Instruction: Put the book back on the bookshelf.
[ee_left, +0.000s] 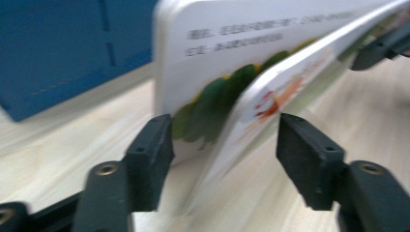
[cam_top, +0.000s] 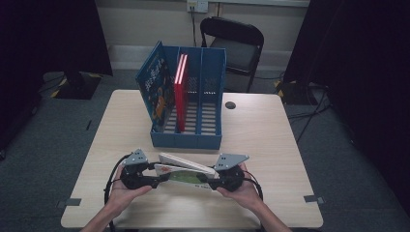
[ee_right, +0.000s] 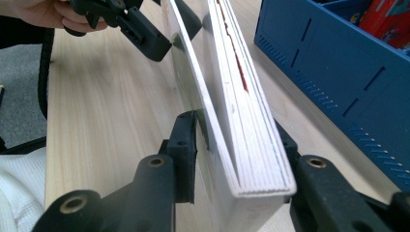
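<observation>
A white picture book lies low over the table's near side, held between two hands. My right gripper is shut on its spine end; in the right gripper view the pads press the cover and page block. My left gripper stands open around the other end. In the left gripper view the front cover splays away from the pages, and the right-hand jaw stands clear of it.
A blue three-slot file holder stands just beyond the book, with a red book upright inside and a blue book leaning in its left slot. A black chair sits behind the table.
</observation>
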Action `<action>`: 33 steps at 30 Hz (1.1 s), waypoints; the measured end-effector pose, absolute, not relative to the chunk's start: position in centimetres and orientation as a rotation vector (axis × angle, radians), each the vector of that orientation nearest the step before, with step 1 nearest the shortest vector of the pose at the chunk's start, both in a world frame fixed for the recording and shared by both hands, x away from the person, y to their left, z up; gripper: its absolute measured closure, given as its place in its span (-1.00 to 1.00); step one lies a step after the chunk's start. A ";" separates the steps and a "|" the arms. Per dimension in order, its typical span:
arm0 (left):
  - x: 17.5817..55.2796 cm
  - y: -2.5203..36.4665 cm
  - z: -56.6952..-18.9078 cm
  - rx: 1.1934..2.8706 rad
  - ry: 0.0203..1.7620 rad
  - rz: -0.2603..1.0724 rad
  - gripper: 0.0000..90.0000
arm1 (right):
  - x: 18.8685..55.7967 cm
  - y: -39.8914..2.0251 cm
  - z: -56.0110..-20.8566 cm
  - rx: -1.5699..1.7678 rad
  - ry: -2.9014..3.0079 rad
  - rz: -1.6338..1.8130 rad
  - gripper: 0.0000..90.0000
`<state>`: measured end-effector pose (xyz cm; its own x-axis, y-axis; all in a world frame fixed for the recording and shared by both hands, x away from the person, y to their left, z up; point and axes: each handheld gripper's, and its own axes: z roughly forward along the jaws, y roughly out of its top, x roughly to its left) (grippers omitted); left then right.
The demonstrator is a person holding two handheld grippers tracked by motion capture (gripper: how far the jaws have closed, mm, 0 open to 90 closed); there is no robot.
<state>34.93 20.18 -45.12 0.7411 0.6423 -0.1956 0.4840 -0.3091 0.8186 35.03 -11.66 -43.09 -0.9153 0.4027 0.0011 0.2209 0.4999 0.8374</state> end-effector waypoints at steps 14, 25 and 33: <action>35.4 19.4 -44.9 1.943 0.864 0.285 -0.24 | 34.0 -12.4 -42.9 0.536 2.569 1.393 0.63; 35.7 18.2 -44.9 1.935 0.835 0.298 -0.01 | 34.7 -12.4 -43.3 0.593 2.539 1.431 0.51; 35.8 18.1 -45.0 1.927 0.829 0.304 0.01 | 35.0 -11.1 -43.8 0.588 2.549 1.423 0.43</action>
